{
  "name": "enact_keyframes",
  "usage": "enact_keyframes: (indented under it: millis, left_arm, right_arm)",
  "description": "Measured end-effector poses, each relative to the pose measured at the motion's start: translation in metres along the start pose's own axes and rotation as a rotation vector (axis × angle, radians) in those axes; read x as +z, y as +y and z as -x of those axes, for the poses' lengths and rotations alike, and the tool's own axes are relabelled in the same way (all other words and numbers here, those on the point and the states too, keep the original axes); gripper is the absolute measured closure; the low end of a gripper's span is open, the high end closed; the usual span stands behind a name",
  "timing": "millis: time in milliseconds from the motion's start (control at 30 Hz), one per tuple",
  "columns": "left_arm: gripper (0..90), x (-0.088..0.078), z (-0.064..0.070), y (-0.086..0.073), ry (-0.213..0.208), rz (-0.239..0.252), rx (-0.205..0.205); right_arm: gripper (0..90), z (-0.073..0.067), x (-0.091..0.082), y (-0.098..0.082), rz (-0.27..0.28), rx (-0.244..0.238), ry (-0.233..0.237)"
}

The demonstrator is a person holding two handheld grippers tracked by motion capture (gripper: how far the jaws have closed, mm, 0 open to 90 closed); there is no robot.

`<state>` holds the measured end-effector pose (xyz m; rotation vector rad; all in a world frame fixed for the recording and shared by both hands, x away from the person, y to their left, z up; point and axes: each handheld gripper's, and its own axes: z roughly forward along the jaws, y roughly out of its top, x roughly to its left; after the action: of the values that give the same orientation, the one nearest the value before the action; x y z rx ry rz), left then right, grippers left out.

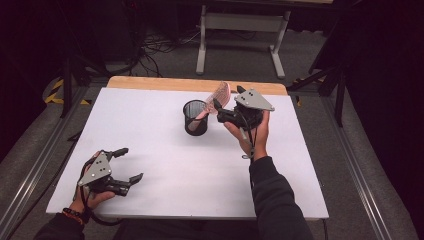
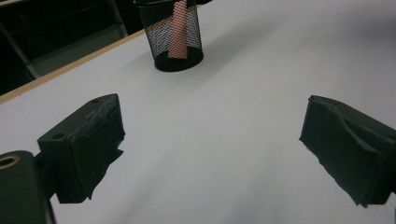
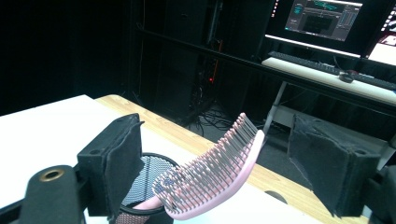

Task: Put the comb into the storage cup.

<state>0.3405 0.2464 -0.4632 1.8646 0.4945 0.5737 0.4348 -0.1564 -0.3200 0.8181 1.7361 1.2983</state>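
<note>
A person works 2 hand-held grippers over a white table (image 1: 165, 165). A pink hairbrush (image 1: 216, 98) stands handle-down in a black mesh cup (image 1: 195, 118) near the table's far edge. Its long axis leans out of the cup, so the bristled head rises up and away toward the right gripper (image 1: 226, 111). In the right gripper view the bristles face up and toward the camera.

The right gripper sits just beside the cup, with its jaws spread on either side of the brush head. No pad touches the brush, so it grips nothing. The brush appears to rest on the cup's rim by its own weight, which would explain the lean.

The left gripper (image 1: 126, 164) rests low at the table's near left corner, well apart from the cup. Its jaws are spread wide and empty, apparently parked out of the way.
</note>
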Motion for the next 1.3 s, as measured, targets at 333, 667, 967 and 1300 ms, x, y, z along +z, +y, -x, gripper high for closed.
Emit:
enact_keyframes:
  millis: [333, 667, 967, 1300]
  left_arm:
    - [5.1, 0.001, -0.001, -0.001, 0.0, 0.004, -0.01]
    - [3.8, 0.001, -0.001, -0.001, 0.002, 0.001, -0.014]
    - [3.8, 0.001, -0.001, -0.001, 0.001, -0.001, -0.009]
    - [3.8, 0.002, -0.001, -0.001, 0.003, -0.002, -0.006]
  right_arm:
    - [16.1, 0.002, -0.011, 0.0, 0.003, -0.011, -0.004]
    - [11.4, 0.001, -0.019, 0.001, -0.004, -0.046, -0.01]
    - [11.8, -0.005, -0.029, 0.003, 0.018, -0.1, -0.012]
    - [12.1, -0.008, -0.044, 0.002, 0.036, -0.123, 0.002]
